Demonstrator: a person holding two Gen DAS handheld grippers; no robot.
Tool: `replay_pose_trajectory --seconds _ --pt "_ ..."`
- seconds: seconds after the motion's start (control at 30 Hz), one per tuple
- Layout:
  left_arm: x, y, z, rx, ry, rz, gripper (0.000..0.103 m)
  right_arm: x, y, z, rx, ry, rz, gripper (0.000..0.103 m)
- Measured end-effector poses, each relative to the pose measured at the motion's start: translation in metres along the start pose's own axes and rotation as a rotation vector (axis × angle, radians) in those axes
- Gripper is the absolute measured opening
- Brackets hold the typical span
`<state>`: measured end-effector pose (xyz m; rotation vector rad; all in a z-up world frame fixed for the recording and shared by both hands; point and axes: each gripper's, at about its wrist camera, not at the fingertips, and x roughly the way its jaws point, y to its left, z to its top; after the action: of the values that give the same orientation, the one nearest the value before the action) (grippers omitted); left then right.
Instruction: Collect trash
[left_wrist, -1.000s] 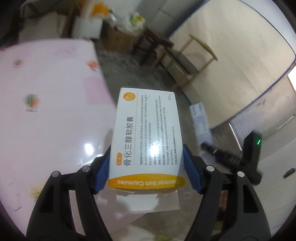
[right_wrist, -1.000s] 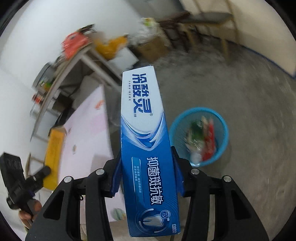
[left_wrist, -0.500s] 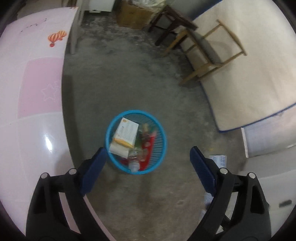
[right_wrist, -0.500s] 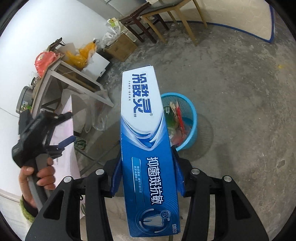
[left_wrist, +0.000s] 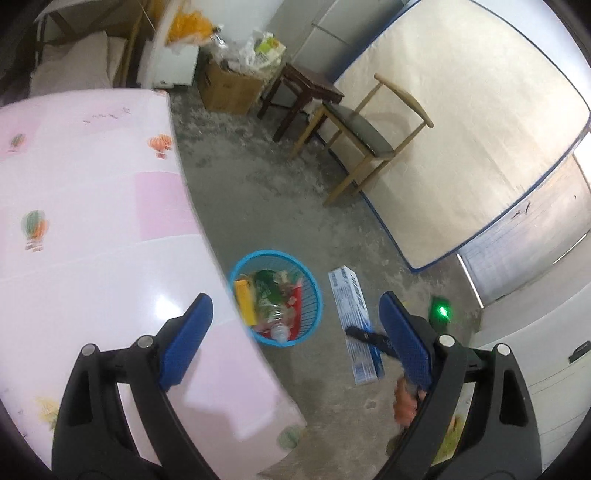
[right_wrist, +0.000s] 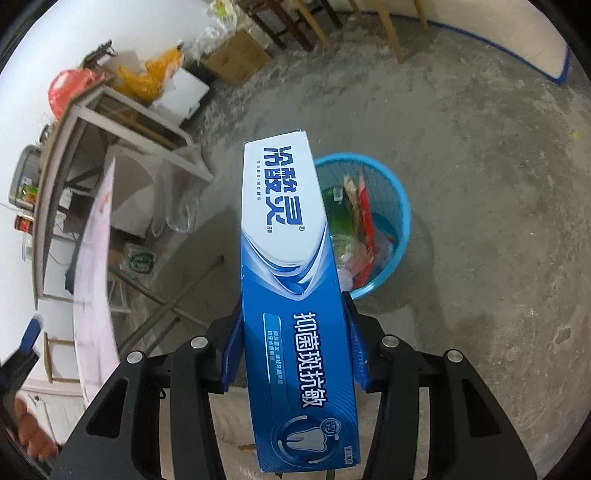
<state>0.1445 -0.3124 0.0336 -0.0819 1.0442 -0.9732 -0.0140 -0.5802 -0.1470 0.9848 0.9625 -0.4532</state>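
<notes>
A blue mesh trash basket (left_wrist: 312, 291) stands on the concrete floor beside the table; it also shows in the right wrist view (right_wrist: 400, 206). It holds the orange-and-white capsule box (left_wrist: 245, 301), a plastic bottle and wrappers. My left gripper (left_wrist: 295, 332) is open and empty, over the table edge above the basket. My right gripper (right_wrist: 293, 325) is shut on a blue-and-white toothpaste box (right_wrist: 291, 280), held above the floor just left of the basket. The same box shows in the left wrist view (left_wrist: 352, 310), to the right of the basket.
A pink table (left_wrist: 92, 229) with balloon prints fills the left. A wooden chair (left_wrist: 365, 133), a dark stool (left_wrist: 303, 92) and a cardboard box (left_wrist: 229, 88) stand at the back. A mattress (left_wrist: 461, 122) leans on the wall. A metal-frame table (right_wrist: 122, 118) with clutter stands left.
My left gripper opened and let the capsule box fall into the basket, then drew back over the table edge. My right gripper moved nearer the basket with the toothpaste box.
</notes>
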Motion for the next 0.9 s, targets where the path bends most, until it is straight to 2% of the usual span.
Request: replay_pose_trajectory --seconds 0.2,0.23,0.27,0.3,0.43,0.53,0.73,0.83,0.9 --pt "-0.054 0.034 -0.033 -0.004 -0.038 0.055 0.087 0.057 0.034 0.033 -0.075 0.059 -0.054 0.048" --pt "-0.063 0.041 -0.042 -0.003 -0.046 0.085 0.087 0.065 0.037 0.037 -0.089 0.064 -0.062 0.051" --pt "-0.07 0.045 -0.047 0.0 -0.053 0.102 0.087 0.079 0.041 0.043 -0.1 0.071 -0.089 0.061" --pt "-0.077 0.05 -0.055 0.003 -0.062 0.123 0.087 0.089 0.041 0.047 -0.104 0.073 -0.117 0.064" --pt "-0.093 0.069 -0.08 -0.031 -0.086 0.173 0.087 0.113 0.037 0.053 -0.092 0.09 -0.188 0.065" --pt "-0.098 0.077 -0.093 -0.048 -0.098 0.202 0.087 0.103 0.033 0.05 -0.077 0.071 -0.162 0.065" --pt "-0.093 0.074 -0.102 0.007 -0.107 0.213 0.087 0.053 0.024 0.026 -0.09 -0.002 -0.164 0.065" --pt "-0.093 0.069 -0.105 0.029 -0.123 0.212 0.087 0.009 0.03 0.002 -0.142 -0.068 -0.152 0.065" --pt "-0.094 0.065 -0.108 0.024 -0.137 0.214 0.087 -0.022 0.045 -0.018 -0.2 -0.135 -0.114 0.066"
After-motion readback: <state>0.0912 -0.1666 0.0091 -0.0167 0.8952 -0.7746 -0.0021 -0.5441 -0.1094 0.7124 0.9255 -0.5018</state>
